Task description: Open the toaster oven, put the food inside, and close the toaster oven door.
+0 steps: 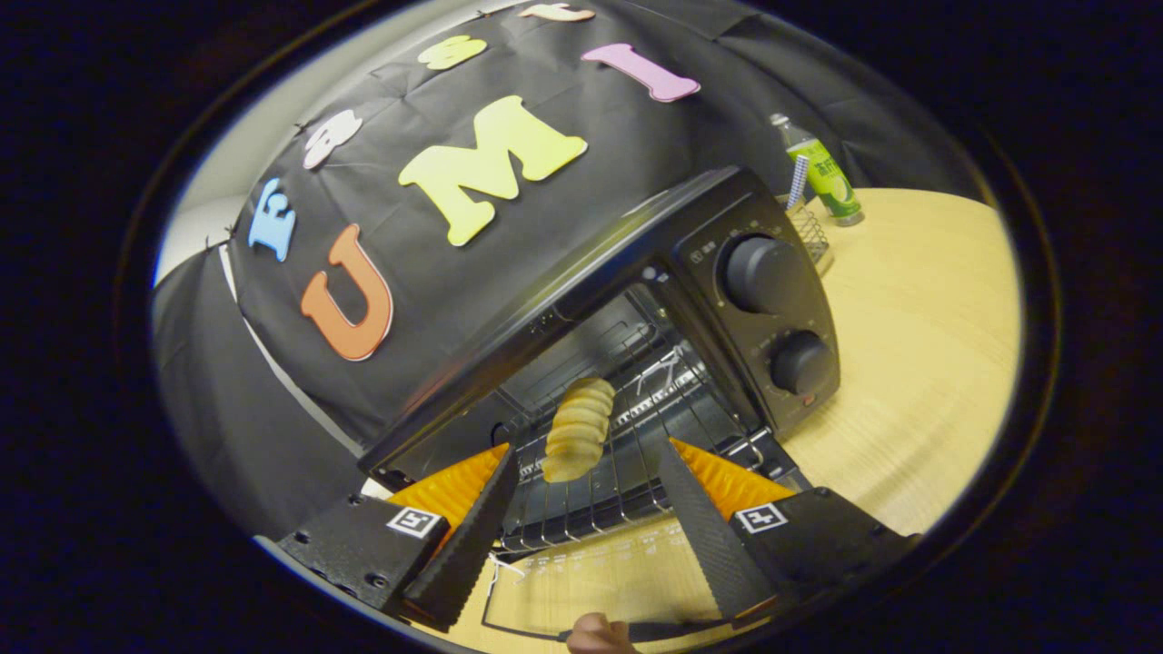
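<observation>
Between the open tool [586,468] fingers, one ridged pastry [579,430] lies on the toaster oven [727,227] rack, two knobs beside.

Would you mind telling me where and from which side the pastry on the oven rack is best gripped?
Grip the ridged pastry across its narrow middle, coming straight in through the toaster oven's open front. It lies lengthwise along the approach on the wire rack, just ahead of the open gripper, leaving both long sides exposed.

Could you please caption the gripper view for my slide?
Open gripper before the open toaster oven, bread lying on its rack between the fingers.
</observation>
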Demonstrator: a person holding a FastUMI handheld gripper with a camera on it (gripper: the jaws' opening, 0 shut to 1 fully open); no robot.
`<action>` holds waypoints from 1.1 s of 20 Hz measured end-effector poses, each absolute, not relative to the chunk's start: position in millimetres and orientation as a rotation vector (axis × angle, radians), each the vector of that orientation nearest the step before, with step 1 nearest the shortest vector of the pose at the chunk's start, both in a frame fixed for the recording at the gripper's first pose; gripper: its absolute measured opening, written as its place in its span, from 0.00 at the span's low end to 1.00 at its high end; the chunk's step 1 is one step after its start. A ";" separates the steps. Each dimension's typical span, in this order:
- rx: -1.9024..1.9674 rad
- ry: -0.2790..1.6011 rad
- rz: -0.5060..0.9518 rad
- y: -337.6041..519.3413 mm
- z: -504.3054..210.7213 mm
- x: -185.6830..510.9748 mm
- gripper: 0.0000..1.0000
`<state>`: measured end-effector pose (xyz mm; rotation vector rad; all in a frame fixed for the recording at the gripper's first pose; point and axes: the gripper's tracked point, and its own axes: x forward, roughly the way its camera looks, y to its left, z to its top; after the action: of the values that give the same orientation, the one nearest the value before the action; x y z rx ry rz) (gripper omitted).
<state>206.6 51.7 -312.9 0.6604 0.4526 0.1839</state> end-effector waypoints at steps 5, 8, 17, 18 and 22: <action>0.767 0.604 0.233 58.4 -325.4 168.3 1.00; 0.652 0.626 0.215 52.4 -340.4 149.6 1.00; 0.157 0.604 0.251 58.7 -351.5 83.3 1.00; 0.109 0.593 0.253 59.5 -352.8 80.2 1.00; -0.006 0.593 0.264 66.3 -361.2 66.4 1.00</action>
<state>66.4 66.3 -361.2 -0.0059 0.5926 0.2642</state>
